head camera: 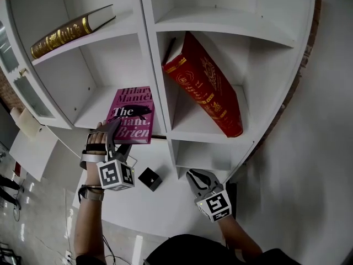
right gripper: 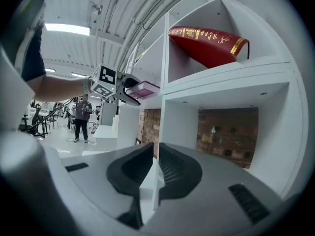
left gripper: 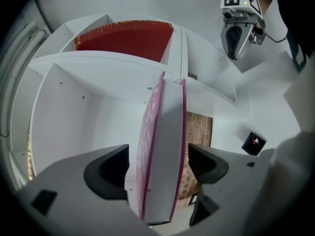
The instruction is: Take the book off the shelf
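Observation:
A pink book [head camera: 132, 117] lies flat in the lower left compartment of the white shelf unit [head camera: 148, 48], its near end sticking out past the front edge. My left gripper [head camera: 117, 137] straddles that end. In the left gripper view the book [left gripper: 165, 146] stands edge-on between the jaws of the left gripper [left gripper: 158, 163], with a gap on each side, so the jaws are open. My right gripper [head camera: 197, 178] hangs lower right, below the shelves, shut with nothing in it. From the right gripper view [right gripper: 155, 163] the left gripper [right gripper: 129, 90] and the pink book [right gripper: 145, 88] show at the shelf front.
A large red book [head camera: 207, 90] leans in the compartment to the right. A brown, gold-lettered book [head camera: 71, 32] lies on the upper left shelf. A small black cube [head camera: 150, 178] sits on the white surface below the shelves. A person stands far off in the room [right gripper: 81, 117].

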{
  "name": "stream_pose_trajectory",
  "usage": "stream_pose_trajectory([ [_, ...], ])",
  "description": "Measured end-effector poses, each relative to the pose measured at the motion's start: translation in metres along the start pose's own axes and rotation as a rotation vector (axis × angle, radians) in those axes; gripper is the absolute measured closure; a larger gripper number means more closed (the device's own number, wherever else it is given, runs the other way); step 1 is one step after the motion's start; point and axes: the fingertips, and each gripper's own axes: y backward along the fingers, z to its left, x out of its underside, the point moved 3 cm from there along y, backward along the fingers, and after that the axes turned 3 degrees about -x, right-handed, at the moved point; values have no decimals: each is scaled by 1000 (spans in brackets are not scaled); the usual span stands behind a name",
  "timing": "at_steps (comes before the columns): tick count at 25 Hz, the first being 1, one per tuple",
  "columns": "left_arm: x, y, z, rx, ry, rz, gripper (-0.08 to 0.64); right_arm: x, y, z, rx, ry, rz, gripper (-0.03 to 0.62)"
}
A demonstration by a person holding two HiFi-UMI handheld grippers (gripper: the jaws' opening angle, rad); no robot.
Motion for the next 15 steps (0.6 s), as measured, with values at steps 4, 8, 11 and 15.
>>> stream_pose_trajectory([
  [4, 1, -11, -7, 16, -28, 16, 196, 6, -3, -1, -8, -8, 10, 551],
  [8, 0, -14, -11, 26, -35, 26, 196, 10, -2, 0, -9, -9, 27, 551],
  [11, 1, -14, -11, 6, -64, 38, 198, 12, -2, 1, -11, -10, 28, 551],
  [15, 0, -13, -12, 12, -74, 48, 218, 16, -2, 6, -16, -12, 32, 551],
])
